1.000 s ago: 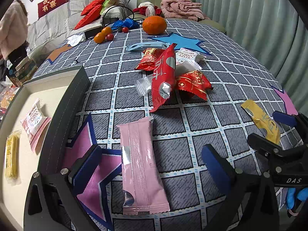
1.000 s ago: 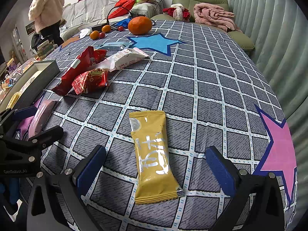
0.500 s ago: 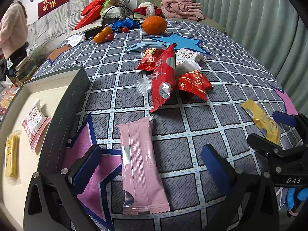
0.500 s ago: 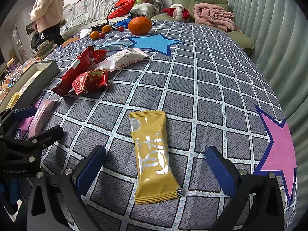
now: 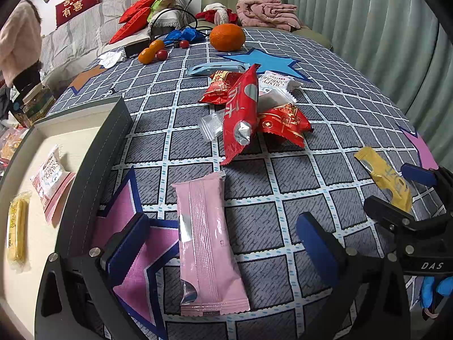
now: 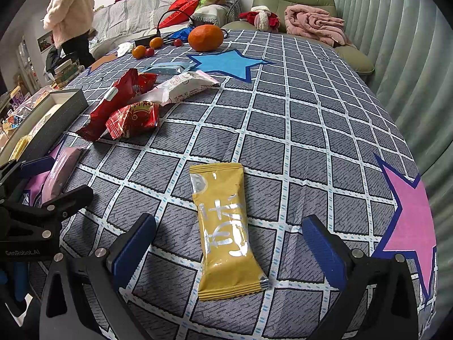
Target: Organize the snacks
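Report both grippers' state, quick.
Left gripper: open, straddling the pink snack packet.
Right gripper: open, straddling the yellow snack packet.

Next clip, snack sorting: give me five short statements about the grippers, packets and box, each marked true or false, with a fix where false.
1. The left gripper is open, with the pink packet lying between its fingers. True.
2. The right gripper is shut on the yellow packet. False: it is open and the packet lies flat on the cloth, ungripped.
3. The box already holds some snacks. True: a yellow bar and a white-and-pink packet lie inside.
4. The big orange sits inside the box. False: it sits on the cloth at the far end.
5. The long red packet stands alone. False: it lies in a pile, overlapping other packets.
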Action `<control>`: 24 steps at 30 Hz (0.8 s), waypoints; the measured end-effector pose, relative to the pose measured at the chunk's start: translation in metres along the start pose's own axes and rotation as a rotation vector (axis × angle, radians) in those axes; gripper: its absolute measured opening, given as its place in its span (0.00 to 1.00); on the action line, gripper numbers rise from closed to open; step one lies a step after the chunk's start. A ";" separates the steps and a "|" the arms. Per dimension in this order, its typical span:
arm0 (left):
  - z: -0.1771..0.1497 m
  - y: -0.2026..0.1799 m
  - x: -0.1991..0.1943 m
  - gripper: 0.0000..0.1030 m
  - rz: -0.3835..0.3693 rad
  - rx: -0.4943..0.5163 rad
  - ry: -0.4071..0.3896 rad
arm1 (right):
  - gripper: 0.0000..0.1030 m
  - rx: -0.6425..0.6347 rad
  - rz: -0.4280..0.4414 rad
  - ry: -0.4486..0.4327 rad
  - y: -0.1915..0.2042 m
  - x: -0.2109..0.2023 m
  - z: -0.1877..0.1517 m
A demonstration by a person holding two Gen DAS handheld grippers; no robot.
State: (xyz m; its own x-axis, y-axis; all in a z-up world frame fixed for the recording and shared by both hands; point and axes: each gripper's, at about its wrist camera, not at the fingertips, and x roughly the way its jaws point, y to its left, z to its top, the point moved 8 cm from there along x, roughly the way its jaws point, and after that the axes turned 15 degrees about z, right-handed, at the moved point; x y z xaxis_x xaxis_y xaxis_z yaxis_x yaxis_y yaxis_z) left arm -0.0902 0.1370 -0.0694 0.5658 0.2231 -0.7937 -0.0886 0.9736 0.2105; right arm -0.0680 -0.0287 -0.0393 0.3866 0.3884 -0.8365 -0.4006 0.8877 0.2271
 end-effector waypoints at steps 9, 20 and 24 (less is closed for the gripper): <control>0.000 0.000 0.000 1.00 0.000 0.000 0.000 | 1.00 0.000 0.000 -0.001 0.000 0.000 0.000; 0.000 0.000 0.000 1.00 0.000 0.000 0.000 | 1.00 0.000 -0.001 -0.001 0.000 0.000 0.000; -0.001 0.000 0.000 1.00 0.000 0.002 0.003 | 1.00 0.002 -0.002 0.004 0.000 0.001 0.001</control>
State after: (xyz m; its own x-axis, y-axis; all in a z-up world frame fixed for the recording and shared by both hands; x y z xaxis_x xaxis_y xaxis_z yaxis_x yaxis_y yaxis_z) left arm -0.0908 0.1371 -0.0699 0.5637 0.2237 -0.7952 -0.0876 0.9734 0.2117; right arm -0.0668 -0.0283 -0.0399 0.3843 0.3861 -0.8386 -0.3979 0.8889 0.2269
